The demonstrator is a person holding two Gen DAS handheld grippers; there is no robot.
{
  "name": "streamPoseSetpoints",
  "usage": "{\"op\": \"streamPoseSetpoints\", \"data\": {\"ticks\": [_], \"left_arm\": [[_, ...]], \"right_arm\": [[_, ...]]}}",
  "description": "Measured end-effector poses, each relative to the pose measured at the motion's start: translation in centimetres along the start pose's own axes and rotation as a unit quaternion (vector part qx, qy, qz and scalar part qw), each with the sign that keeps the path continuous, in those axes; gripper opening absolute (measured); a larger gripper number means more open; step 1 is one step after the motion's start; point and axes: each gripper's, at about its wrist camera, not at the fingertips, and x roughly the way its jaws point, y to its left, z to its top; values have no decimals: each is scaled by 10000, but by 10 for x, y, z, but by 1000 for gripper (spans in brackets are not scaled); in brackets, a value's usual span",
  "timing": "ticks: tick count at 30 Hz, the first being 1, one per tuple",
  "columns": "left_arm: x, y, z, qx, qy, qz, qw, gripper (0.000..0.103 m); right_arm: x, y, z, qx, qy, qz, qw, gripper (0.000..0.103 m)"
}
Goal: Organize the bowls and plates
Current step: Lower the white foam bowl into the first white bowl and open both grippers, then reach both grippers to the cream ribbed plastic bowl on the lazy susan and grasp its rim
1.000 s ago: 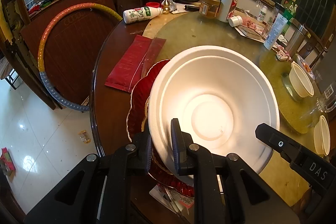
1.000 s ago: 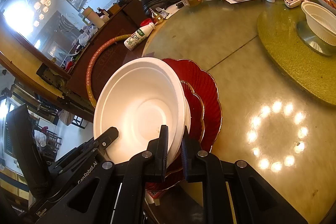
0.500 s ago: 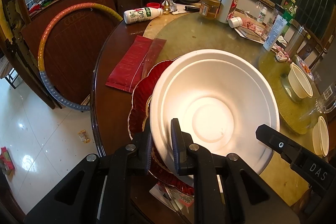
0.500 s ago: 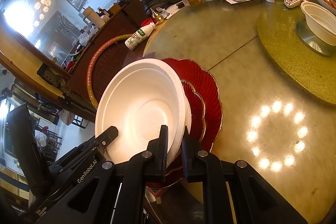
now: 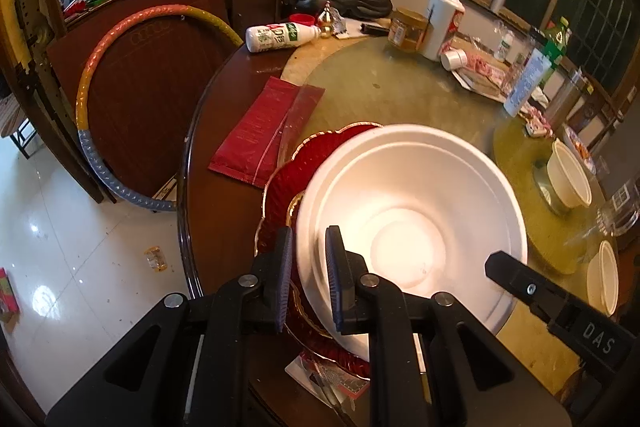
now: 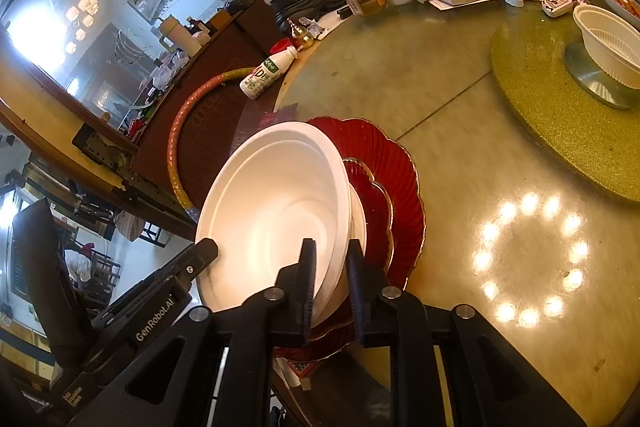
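The left tongs (image 5: 307,273) stay clamped on the near-left rim of the white foam bowl (image 5: 408,227), stacked on red scalloped plates (image 6: 400,187); the right tongs (image 6: 331,281) are opening around its near-right rim.

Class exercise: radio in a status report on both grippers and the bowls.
Left gripper shut on white bowl rim. Right gripper opening, rim between its jaws. Bowl over red plates. Nothing blocking.

"GenRobot.AI" and "DAS" on tools (image 6: 156,319) (image 5: 596,341)
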Motion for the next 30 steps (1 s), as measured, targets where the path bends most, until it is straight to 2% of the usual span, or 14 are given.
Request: {"op": "streamPoseSetpoints", "data": {"ticks": [1,2,4,5,6,9,12,14,19,27,30], "left_arm": [[-2,1,1,-54,-55,16,10000,17],[-4,2,2,-117,-98,13,9999,24],[-10,5,4,-282,-207,-65,9994,39],[-15,6,5,-366,-311,-132,9988,50],[-19,6,6,-418,-407,-168,9982,58],[-36,-2,10,-456,-756,-287,9957,63],[-42,-21,13,-317,-802,-545,9948,75],[-44,-41,14,-119,-782,-758,9940,75],[-43,-105,14,423,-673,-1200,9896,75],[-22,-205,16,989,-230,-1730,9797,76],[-12,-232,19,1021,-144,-1781,9786,76]], "right_arm": [[-2,0,0,-11,-11,-8,10000,29],[-3,1,1,-27,-25,-18,10000,33],[-8,0,2,-35,-88,-12,10000,50],[-10,-1,2,-28,-122,-5,9999,53],[-15,-4,3,-11,-172,-4,9999,55],[-29,-14,6,120,-352,29,9993,55],[-47,-31,11,276,-539,-1,9982,55],[-58,-44,15,355,-623,-38,9974,56],[-91,-87,27,681,-918,-169,9933,71],[-140,-169,54,1335,-1208,-548,9821,72],[-152,-198,68,1534,-1259,-623,9781,72]]}}
